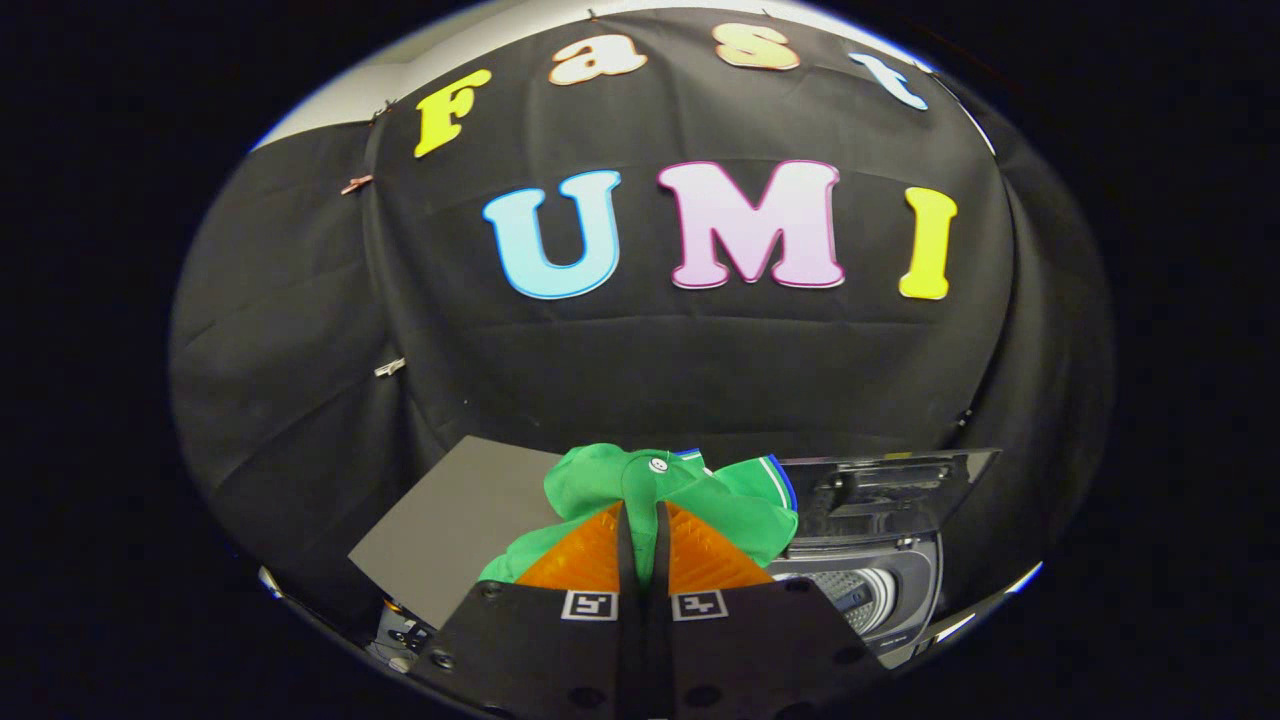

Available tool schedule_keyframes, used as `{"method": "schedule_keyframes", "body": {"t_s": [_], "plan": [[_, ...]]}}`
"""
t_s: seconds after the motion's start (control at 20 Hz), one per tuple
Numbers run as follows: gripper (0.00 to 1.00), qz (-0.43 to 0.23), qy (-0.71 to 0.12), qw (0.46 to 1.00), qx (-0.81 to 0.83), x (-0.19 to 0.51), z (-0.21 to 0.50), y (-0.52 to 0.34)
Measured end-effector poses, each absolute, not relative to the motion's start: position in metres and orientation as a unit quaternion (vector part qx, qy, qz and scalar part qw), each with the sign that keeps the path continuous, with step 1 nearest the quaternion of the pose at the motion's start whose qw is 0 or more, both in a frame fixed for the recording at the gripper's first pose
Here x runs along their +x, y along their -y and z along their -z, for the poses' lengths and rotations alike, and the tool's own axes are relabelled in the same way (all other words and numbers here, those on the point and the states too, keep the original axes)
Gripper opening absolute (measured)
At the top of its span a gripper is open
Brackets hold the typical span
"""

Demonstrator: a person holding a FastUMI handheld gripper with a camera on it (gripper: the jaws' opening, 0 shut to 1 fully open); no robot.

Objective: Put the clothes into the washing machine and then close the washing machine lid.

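A green garment (610, 490) with a blue-and-white trimmed edge and a small white button hangs bunched between my fingers. My gripper (643, 520) is shut on its fabric, and the cloth drapes over both fingers (590, 555). Right of the fingers and lower down stands the small washing machine (890, 590). Its lid (890, 480) is raised upright at the back, and the ribbed drum opening (850, 590) shows below it. The garment is held up in the air, left of the drum opening.
A flat grey board (450, 520) lies left of the fingers on the table. Black cloth walls close the booth behind and on both sides. A pale table edge (1010, 585) runs past the machine on the right.
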State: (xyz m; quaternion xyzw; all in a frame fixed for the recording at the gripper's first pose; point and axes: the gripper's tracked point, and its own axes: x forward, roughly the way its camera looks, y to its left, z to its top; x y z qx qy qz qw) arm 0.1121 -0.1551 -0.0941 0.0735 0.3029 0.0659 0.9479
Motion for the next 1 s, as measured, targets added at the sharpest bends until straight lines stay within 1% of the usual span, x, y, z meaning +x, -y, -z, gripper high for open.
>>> {"method": "schedule_keyframes", "body": {"t_s": [0.25,0.4,0.8,1.0], "plan": [[0.05,-0.032,-0.297,0.952,0.062,0.118,0.097,0.252],[0.05,-0.021,-0.308,0.949,0.064,0.124,0.115,0.293],[0.05,-0.030,-0.358,0.929,0.094,0.143,0.194,0.345],[0.05,-0.035,-0.412,0.907,0.083,0.136,0.264,0.356]]}}
